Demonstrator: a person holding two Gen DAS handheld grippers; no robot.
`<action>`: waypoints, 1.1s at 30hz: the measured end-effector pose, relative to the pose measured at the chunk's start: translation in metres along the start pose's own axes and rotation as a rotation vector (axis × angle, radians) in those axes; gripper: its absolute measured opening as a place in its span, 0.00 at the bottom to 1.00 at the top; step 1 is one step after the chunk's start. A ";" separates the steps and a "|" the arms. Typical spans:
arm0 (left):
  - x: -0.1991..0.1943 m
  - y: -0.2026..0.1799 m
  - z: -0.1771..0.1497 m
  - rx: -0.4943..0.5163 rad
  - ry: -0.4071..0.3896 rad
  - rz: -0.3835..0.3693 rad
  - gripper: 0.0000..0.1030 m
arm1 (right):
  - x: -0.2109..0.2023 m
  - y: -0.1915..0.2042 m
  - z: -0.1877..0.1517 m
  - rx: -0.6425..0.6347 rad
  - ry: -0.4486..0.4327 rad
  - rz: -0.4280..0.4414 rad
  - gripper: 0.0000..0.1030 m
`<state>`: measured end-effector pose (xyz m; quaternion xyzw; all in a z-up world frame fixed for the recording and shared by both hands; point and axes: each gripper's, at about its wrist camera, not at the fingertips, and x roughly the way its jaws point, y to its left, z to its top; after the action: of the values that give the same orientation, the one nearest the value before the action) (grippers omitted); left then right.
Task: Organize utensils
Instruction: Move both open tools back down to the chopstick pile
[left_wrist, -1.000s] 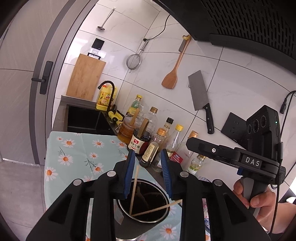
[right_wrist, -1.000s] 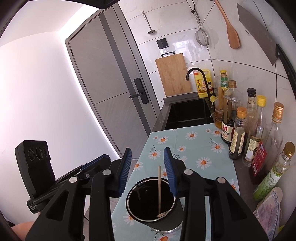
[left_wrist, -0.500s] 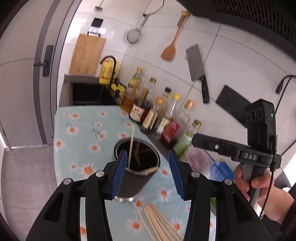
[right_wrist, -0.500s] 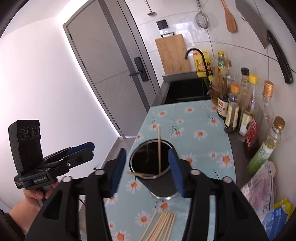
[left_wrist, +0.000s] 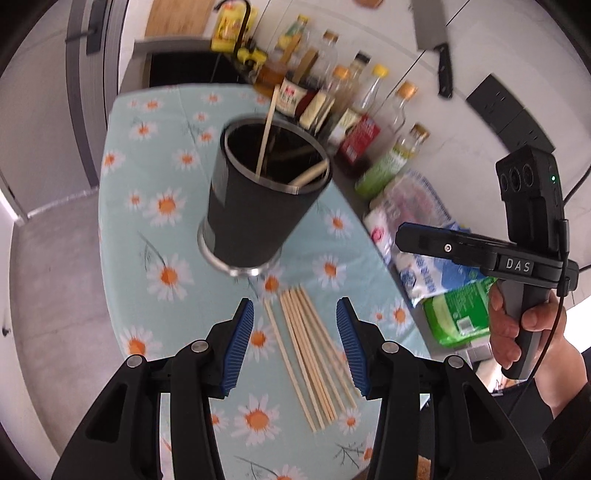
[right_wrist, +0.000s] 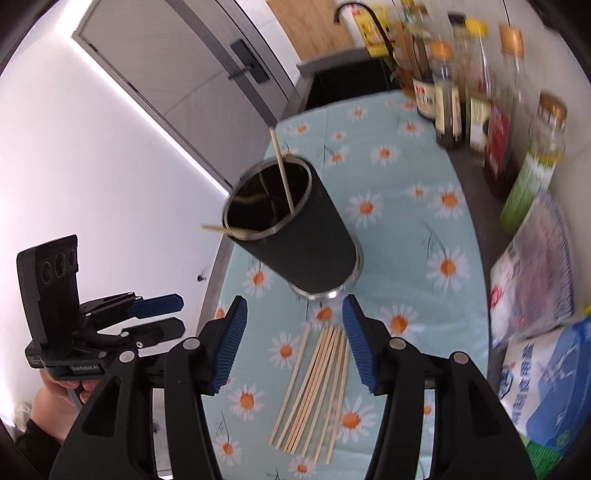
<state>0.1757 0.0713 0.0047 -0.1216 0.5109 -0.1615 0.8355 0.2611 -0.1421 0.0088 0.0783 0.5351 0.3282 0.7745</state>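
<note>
A black utensil cup (left_wrist: 255, 206) stands on the daisy tablecloth (left_wrist: 159, 206); it also shows in the right wrist view (right_wrist: 299, 240). Two chopsticks (left_wrist: 266, 136) lean inside it. A bundle of several wooden chopsticks (left_wrist: 314, 354) lies flat in front of the cup, also seen in the right wrist view (right_wrist: 314, 384). My left gripper (left_wrist: 295, 345) is open and empty, hovering above the bundle. My right gripper (right_wrist: 293, 343) is open and empty, also above the bundle. Each gripper shows in the other's view: the right (left_wrist: 480, 251), the left (right_wrist: 147, 314).
A row of sauce and oil bottles (left_wrist: 351, 99) stands along the tiled wall, also in the right wrist view (right_wrist: 480, 96). Food packets (left_wrist: 424, 236) lie right of the cloth. A sink (left_wrist: 184, 70) is beyond the cloth. A cleaver (left_wrist: 432, 33) hangs on the wall.
Both grippers have pulled back from over the cup and tilted down. The chopstick bundle on the cloth has come into view beneath them. The jaws stand wider apart.
</note>
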 end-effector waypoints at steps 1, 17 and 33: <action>0.009 0.003 -0.003 -0.017 0.038 0.001 0.44 | 0.007 -0.003 -0.004 0.011 0.029 -0.002 0.53; 0.096 0.010 -0.042 -0.068 0.324 0.090 0.42 | 0.083 -0.041 -0.058 0.162 0.318 -0.118 0.42; 0.137 0.008 -0.045 -0.093 0.380 0.144 0.27 | 0.119 -0.046 -0.071 0.145 0.408 -0.175 0.18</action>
<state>0.1946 0.0233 -0.1298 -0.0905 0.6736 -0.0979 0.7270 0.2434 -0.1236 -0.1351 0.0193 0.7075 0.2295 0.6681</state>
